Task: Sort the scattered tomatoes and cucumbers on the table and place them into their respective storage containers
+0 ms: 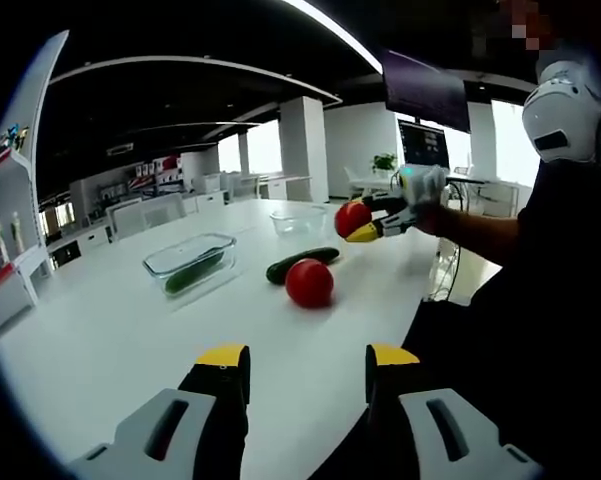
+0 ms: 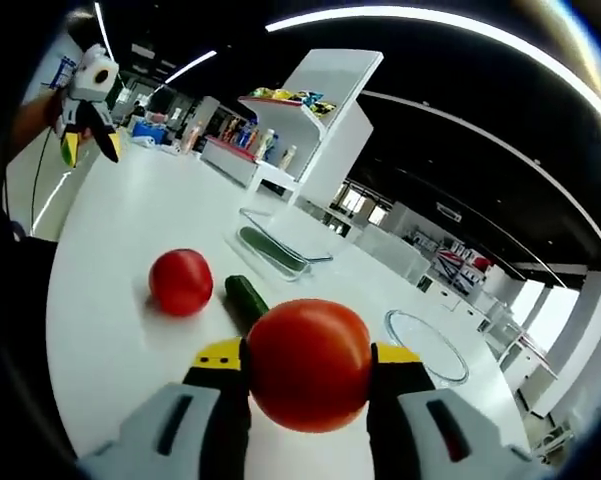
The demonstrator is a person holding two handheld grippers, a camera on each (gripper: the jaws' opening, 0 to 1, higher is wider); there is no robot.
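Observation:
My right gripper (image 2: pixel 308 365) is shut on a red tomato (image 2: pixel 309 362), held above the white table (image 2: pixel 110 250); in the left gripper view that same right gripper (image 1: pixel 372 221) shows at the right, carrying the tomato (image 1: pixel 352 217). A second tomato (image 1: pixel 309 282) (image 2: pixel 180 282) rests on the table beside a loose cucumber (image 1: pixel 301 264) (image 2: pixel 246 299). A rectangular glass container (image 1: pixel 192 264) (image 2: pixel 273 248) holds another cucumber (image 1: pixel 193 273). A round glass bowl (image 1: pixel 298 219) (image 2: pixel 427 346) stands farther off. My left gripper (image 1: pixel 307 362) is open over the near table edge and shows far off (image 2: pixel 91 137) in the right gripper view.
The person's dark sleeve (image 1: pixel 500 235) reaches in from the right of the left gripper view. Display shelves (image 2: pixel 300 130) with bottles stand beyond the table. A monitor (image 1: pixel 425 145) and chairs stand at the far end. The table edge (image 1: pixel 420 300) runs close to the person.

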